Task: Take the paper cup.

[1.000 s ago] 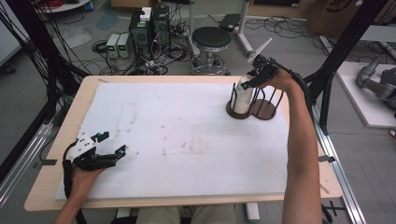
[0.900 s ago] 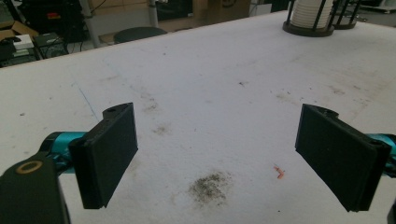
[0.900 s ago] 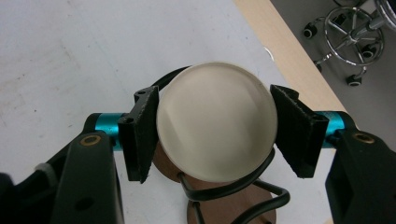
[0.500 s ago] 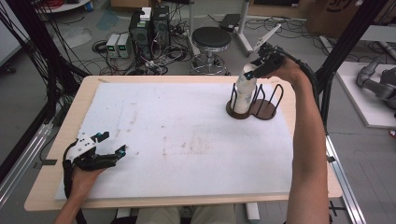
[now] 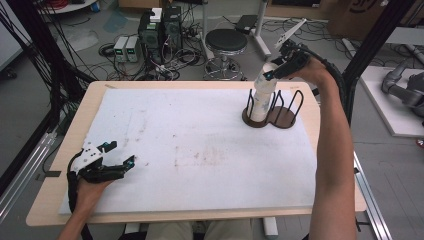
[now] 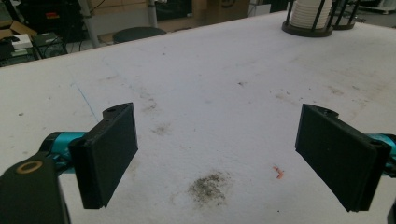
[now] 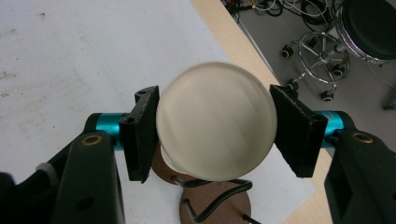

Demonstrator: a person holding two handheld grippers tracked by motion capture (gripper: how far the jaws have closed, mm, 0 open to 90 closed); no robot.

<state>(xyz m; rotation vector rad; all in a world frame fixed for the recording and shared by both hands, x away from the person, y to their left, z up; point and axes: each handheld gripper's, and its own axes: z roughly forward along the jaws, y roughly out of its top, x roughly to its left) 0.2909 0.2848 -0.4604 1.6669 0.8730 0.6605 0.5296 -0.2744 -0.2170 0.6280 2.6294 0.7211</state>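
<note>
Near edge first: we see the left hand-held gripper (image 5: 131,161) resting low on the white surface (image 5: 200,150) at the front-left corner, jaws wide apart, nothing btwn them. Left gripper view (image 6: 215,154) confirms: both black pads clear, just stained white cover btwn them, w/ a dark smudge (image 6: 208,188) and a small red fleck (image 6: 279,171) on it.

Mid surface: bare, some grey marks.

Far right: dark wire rack (image 5: 280,112) w/ two round wooden bases sits near the surface's back-right corner. White cup stack (image 5: 261,97) stands upright in the rack's left slot, wire posts around it.

Above that, the right hand-held gripper (image 5: 267,75) is clamped on the top cup (image 5: 268,71), held at the top of the stack, arm reaching in from the right. Right gripper view (image 7: 215,128): pads press both sides of the cup (image 7: 215,126), its round bottom facing the cam; rack base and wire loop (image 7: 215,205) directly below. Can't tell whether the top cup is fully clear of the stack.

Beyond the surface: black stool (image 5: 226,42) on the floor, computers (image 5: 160,30), cables.
</note>
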